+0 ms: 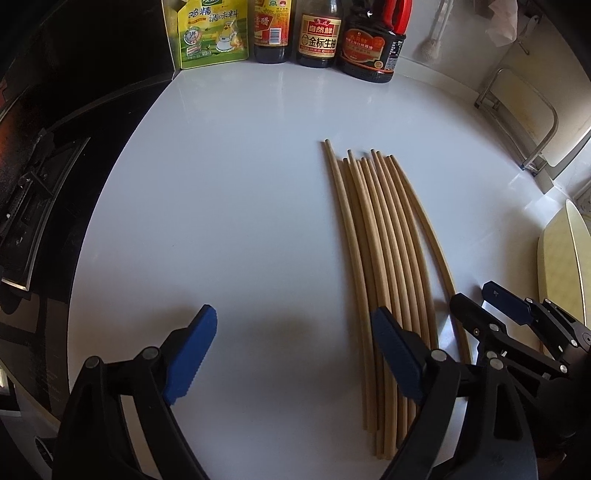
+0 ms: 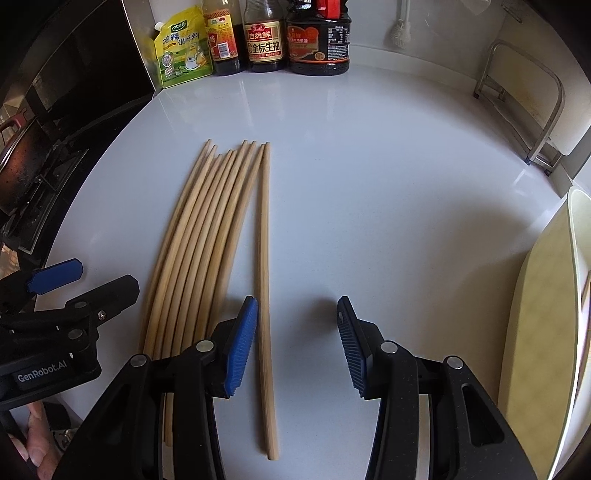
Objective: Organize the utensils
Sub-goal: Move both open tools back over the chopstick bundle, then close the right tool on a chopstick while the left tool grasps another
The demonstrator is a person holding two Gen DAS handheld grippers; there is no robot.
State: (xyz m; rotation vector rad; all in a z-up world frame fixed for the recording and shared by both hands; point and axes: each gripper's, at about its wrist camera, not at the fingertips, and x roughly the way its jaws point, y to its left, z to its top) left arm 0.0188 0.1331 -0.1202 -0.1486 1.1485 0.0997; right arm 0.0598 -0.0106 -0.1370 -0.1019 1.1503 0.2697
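Note:
Several long wooden chopsticks (image 1: 380, 258) lie side by side on the white counter (image 1: 229, 206), tips pointing away. My left gripper (image 1: 295, 354) stands wide open over bare counter, its right finger above the bundle's left edge. In the right wrist view the bundle (image 2: 199, 240) fans out at the left, and one chopstick (image 2: 263, 258) lies a little apart on its right. That chopstick runs between the fingers of my open right gripper (image 2: 295, 347), close to the left pad, and neither pad presses on it. Each gripper shows in the other's view: right gripper (image 1: 484, 301), left gripper (image 2: 85, 282).
A yellow-green seasoning pouch (image 1: 210, 33) and three dark sauce bottles (image 1: 317, 37) line the back wall. A black stove (image 1: 33, 192) borders the counter on the left. A metal rack (image 2: 524, 107) and a cream board (image 2: 543, 314) stand at the right. A person's fingers (image 2: 33, 435) show at lower left.

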